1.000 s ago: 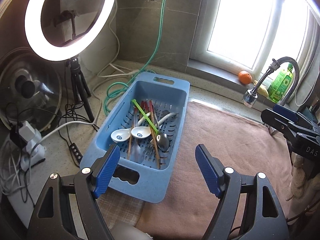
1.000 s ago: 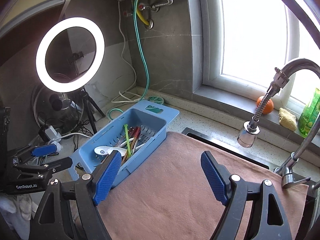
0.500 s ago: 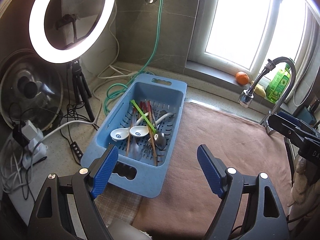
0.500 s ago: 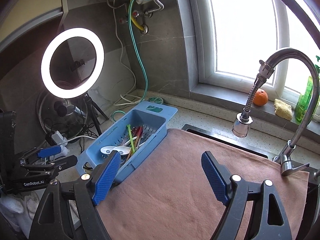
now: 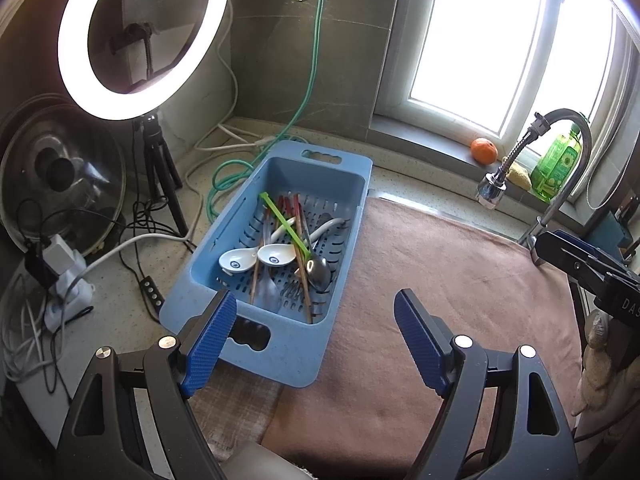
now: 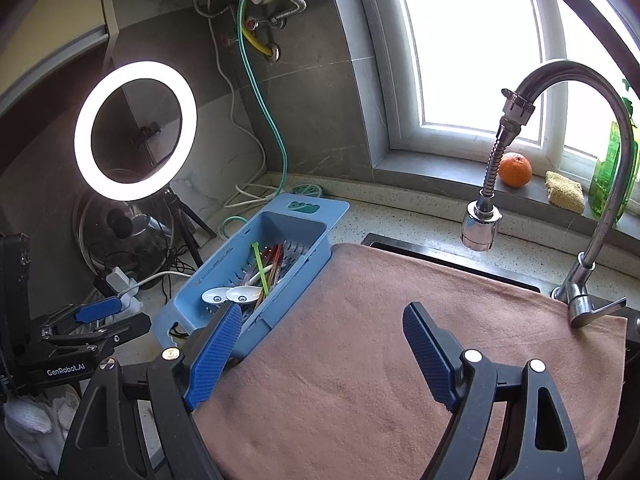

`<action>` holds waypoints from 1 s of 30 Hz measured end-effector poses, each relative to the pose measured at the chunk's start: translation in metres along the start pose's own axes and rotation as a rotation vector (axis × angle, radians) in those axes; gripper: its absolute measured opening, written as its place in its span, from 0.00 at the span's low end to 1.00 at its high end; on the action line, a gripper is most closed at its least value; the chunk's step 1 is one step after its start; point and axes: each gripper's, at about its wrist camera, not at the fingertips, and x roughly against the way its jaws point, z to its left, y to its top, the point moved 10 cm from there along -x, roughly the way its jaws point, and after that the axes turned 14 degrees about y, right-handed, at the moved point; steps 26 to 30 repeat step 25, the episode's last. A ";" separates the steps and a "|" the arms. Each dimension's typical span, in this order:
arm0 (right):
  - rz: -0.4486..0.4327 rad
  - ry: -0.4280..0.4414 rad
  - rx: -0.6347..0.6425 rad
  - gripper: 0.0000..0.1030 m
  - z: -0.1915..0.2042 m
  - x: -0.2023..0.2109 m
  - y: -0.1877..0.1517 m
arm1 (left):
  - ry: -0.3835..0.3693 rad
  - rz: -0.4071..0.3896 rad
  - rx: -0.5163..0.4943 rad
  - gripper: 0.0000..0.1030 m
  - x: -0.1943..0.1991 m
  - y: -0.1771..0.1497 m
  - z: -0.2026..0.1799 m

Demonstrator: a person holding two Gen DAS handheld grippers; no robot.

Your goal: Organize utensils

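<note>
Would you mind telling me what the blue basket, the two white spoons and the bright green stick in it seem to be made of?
Blue basket: likely moulded plastic, matte, with slotted floor and cut-out handles.
White spoons: probably glazed ceramic, though melamine is possible; glossy white with a blue mark inside each bowl.
Green stick: apparently plastic, judging by its vivid, uniform colour.

Grey tiled wall (image 6: pixel 320 92), bright window (image 6: pixel 472 40)
</note>
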 end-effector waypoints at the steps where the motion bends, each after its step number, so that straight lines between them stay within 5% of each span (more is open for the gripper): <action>1: -0.001 0.001 -0.001 0.78 0.000 0.000 0.000 | -0.001 0.000 -0.001 0.79 0.000 0.000 0.000; 30: 0.016 -0.002 -0.044 0.78 -0.012 -0.003 -0.008 | 0.005 -0.022 -0.031 0.79 0.003 0.000 -0.010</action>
